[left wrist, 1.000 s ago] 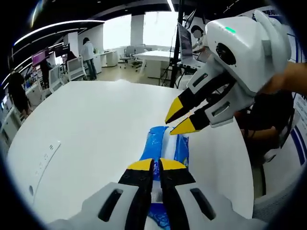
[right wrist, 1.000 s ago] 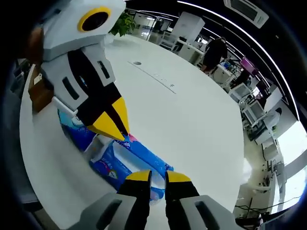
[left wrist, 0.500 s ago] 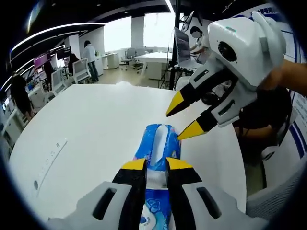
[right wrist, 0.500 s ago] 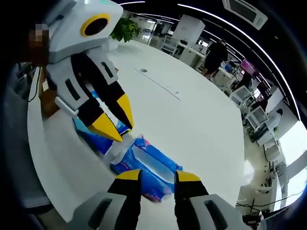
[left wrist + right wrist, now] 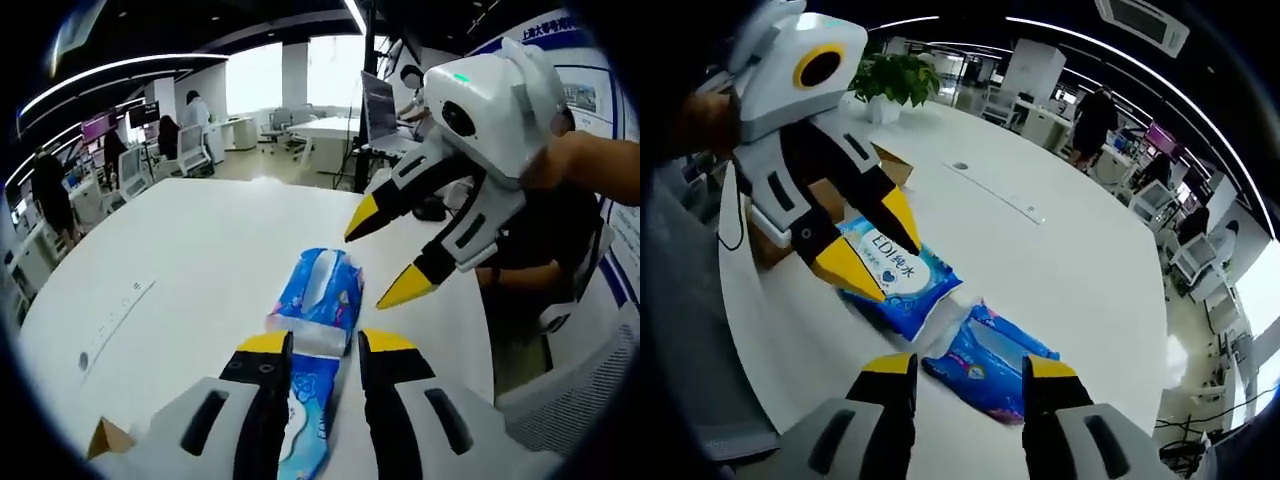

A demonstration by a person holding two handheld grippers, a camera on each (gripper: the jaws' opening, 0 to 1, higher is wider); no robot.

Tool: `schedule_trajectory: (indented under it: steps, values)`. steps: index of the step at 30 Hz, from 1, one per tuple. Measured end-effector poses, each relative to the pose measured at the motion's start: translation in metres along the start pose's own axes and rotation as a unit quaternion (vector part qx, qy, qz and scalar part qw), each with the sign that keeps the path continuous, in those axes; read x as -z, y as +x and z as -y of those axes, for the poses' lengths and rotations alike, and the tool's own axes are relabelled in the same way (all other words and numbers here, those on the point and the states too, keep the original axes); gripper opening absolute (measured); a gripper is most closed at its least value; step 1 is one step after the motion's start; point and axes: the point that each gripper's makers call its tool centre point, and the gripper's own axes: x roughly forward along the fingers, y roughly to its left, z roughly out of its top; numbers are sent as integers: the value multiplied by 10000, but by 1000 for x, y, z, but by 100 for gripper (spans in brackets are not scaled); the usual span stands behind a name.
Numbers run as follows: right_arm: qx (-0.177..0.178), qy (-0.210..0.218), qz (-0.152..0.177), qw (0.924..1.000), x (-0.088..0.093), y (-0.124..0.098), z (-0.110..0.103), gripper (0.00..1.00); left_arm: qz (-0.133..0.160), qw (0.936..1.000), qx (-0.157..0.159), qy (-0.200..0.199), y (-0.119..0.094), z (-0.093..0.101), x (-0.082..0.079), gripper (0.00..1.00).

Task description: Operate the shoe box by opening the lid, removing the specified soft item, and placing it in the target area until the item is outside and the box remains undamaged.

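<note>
1. blue wipes pack (image 5: 318,300) lies flat on the white table (image 5: 200,270), near its edge, outside the box.
2. cardboard box (image 5: 855,185) sits just behind the pack.
3. my left claw (image 5: 314,347) spread, straddling the pack.
4. my right claw (image 5: 967,368) spread above it, holding nothing.

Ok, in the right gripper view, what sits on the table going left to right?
Cardboard box → left claw → light blue wipes pack → dark blue tissue pack.
</note>
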Motion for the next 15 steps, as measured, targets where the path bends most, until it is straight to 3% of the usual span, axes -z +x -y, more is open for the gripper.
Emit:
schedule_trajectory:
  steps: [15]
  values:
    - [-463, -16, 332, 9984, -23, -7, -43, 53, 172, 9991, -353, -171, -72, -7, 16, 49]
